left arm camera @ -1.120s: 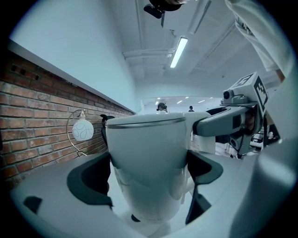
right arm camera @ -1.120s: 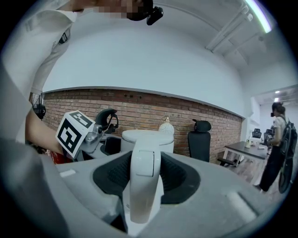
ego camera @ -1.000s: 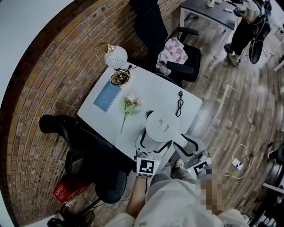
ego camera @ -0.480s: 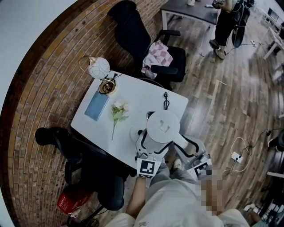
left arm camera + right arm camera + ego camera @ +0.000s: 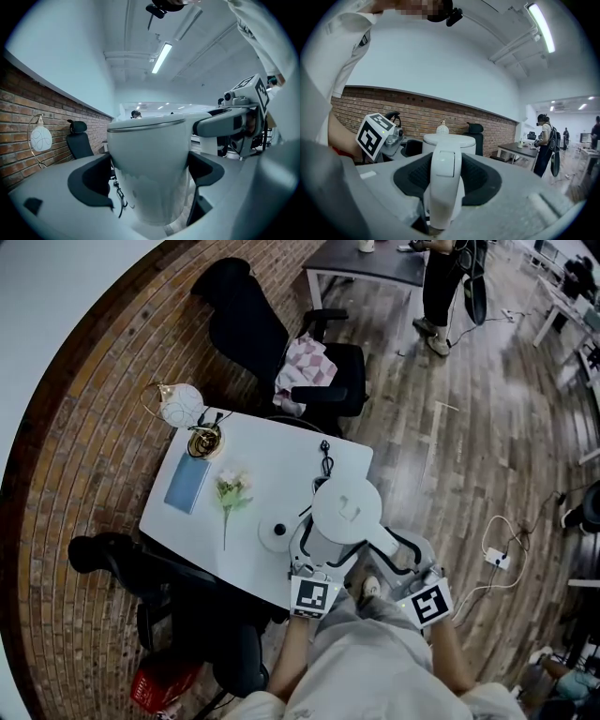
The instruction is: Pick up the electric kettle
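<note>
Left gripper (image 5: 317,557) clamped on electric kettle (image 5: 346,510) body, right gripper (image 5: 399,555) clasping its handle (image 5: 443,187).

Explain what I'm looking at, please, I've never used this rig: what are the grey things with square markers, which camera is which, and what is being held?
There is no robot arm here. A person holds a two-jaw gripper in each hand, and the marker cubes are part of those grippers. The top-down picture comes from a camera on the person's head. The other two cameras ride on the grippers and look along their jaws.

The left gripper has its jaws clamped on the body of the white electric kettle. The right gripper has its jaws closed on the kettle's handle.

The kettle is off its round base. That base sits on the white table with a flower, a blue book and a globe lamp.
</note>
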Demonstrator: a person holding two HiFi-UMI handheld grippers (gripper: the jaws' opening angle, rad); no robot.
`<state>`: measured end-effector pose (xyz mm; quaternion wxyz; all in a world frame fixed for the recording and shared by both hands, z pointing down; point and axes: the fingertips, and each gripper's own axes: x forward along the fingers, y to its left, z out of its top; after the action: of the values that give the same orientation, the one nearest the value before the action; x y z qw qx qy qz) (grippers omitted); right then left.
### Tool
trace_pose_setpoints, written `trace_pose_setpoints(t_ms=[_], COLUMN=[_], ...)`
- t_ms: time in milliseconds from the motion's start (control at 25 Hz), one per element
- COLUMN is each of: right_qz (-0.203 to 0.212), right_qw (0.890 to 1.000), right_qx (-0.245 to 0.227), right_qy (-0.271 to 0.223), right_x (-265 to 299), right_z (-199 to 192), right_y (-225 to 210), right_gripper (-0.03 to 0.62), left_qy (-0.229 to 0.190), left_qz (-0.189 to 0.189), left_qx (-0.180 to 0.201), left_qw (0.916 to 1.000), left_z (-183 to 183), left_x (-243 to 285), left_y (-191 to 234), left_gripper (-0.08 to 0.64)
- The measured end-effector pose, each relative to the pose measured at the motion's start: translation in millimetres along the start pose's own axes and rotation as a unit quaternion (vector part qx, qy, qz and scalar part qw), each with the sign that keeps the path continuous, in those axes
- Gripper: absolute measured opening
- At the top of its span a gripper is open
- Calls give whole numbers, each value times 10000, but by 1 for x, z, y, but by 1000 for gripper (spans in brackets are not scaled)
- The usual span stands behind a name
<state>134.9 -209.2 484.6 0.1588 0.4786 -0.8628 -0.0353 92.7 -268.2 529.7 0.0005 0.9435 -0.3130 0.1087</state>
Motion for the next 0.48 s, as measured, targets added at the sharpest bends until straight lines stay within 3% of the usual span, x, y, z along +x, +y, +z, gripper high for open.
trace_pose_setpoints(t_ms=[120,160,240,360,400,480], right_qz=[-524,-615,-582,-397,-399,-662], right_qw=[9889,9859,9917,9991,9992,9946], right_qx=[621,700,545,119,81,422], right_qy=[-1247,-1393,-1011,-76,11,-676], right_x=[-6,-8,-14,-20,-22,-23], right_z=[32,35,24,-1,-3,15], right_y=[-15,-18,-17,-13,-13,-20], right_gripper=[166,166,166,166,166,166], left_qy=[-114,-108,-82,-280,-287,-162], left_qz=[-184,-220,-275,-448,-473,-455], left_qx=[210,179,88,465,466,167], left_qw=[9995,9995,9996,9975,9974,9987], left_z=[6,6,6,17,18,13], left_x=[7,9,12,16,17,18], left_y=[-9,-12,-17,-22,-23,-26], left_gripper=[529,529,529,529,528,528])
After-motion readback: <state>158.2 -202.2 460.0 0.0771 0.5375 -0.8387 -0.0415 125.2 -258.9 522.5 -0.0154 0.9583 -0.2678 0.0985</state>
